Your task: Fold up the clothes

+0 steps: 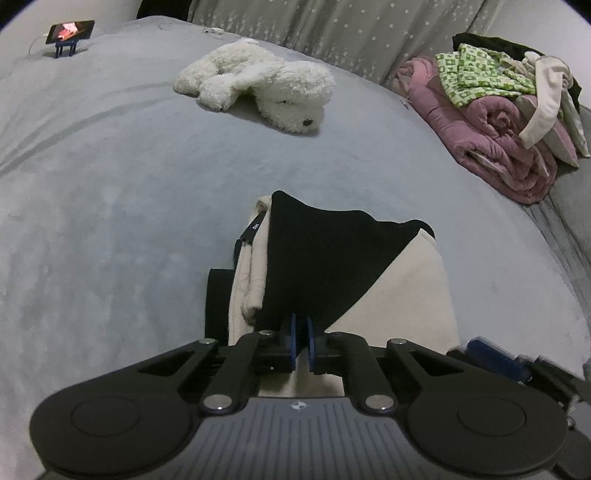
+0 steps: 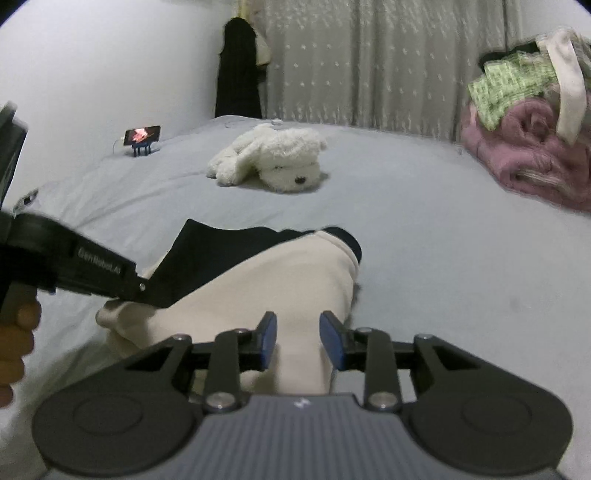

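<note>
The left gripper (image 1: 301,334) has its blue pads nearly together, a thin slit between them, right at the lower corner of the black flap (image 1: 325,258) of the garment; whether the pads pinch that cloth I cannot tell. From the right wrist view its black arm (image 2: 99,273) reaches in from the left to the same flap corner, with a hand (image 2: 16,343) wrapped round its grip. The right gripper (image 2: 298,338) stands part open, its pads apart over the cream cloth, gripping nothing.

The garment (image 1: 391,295) lies folded on the bed, directly ahead of both grippers: soft cream fabric in a rough rectangle, with a black triangular panel laid across its upper left and a black band along its left edge.

The bed cover (image 1: 110,221) is pale grey, smooth and slightly velvety, with shallow creases. Farther back lies a fluffy white toy dog (image 1: 258,85) on its side. At the right edge sits a pile of clothes (image 1: 509,122): a rolled pink quilted piece below, green-patterned and cream items on top. A phone (image 1: 70,31) on a small blue stand lights up in the far left corner. A star-dotted curtain (image 2: 351,62) hangs behind.

Wide bare cover lies left of the garment and between it and the toy.
</note>
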